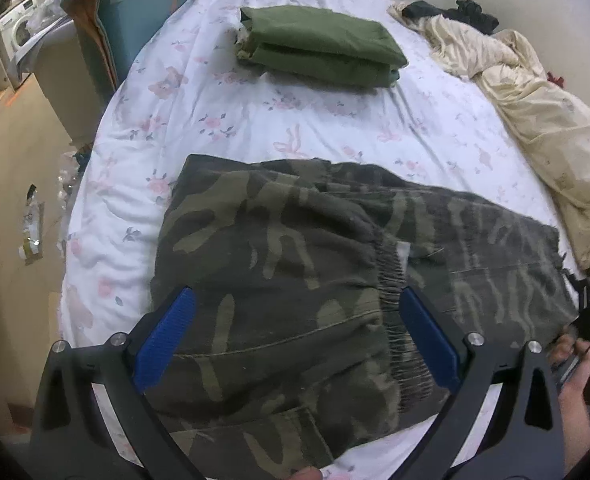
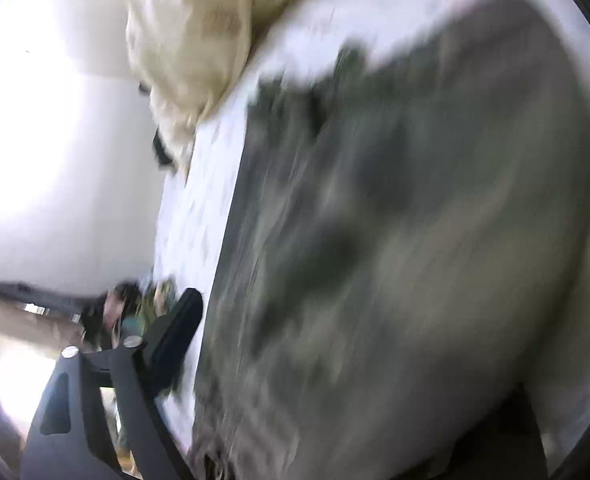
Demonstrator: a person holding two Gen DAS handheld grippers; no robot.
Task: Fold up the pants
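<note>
Camouflage pants [image 1: 295, 264] lie partly folded on the floral bed sheet [image 1: 223, 120], with the elastic waistband near the middle. My left gripper [image 1: 295, 320] is open just above them, its blue pads on either side of the cloth and gripping nothing. In the right wrist view the picture is heavily blurred: the camouflage pants [image 2: 395, 240] fill most of it, draped over where the right finger would be. Only the left finger [image 2: 175, 336] of my right gripper shows. The right gripper also shows at the far right edge of the left wrist view [image 1: 589, 312], by the pants' end.
A folded olive-green garment [image 1: 319, 46] lies at the far end of the bed. A cream crumpled blanket [image 1: 535, 112] runs along the right side by the wall. The bed's left edge drops to a cluttered floor [image 1: 23, 208]; a washing machine [image 1: 15, 36] stands far left.
</note>
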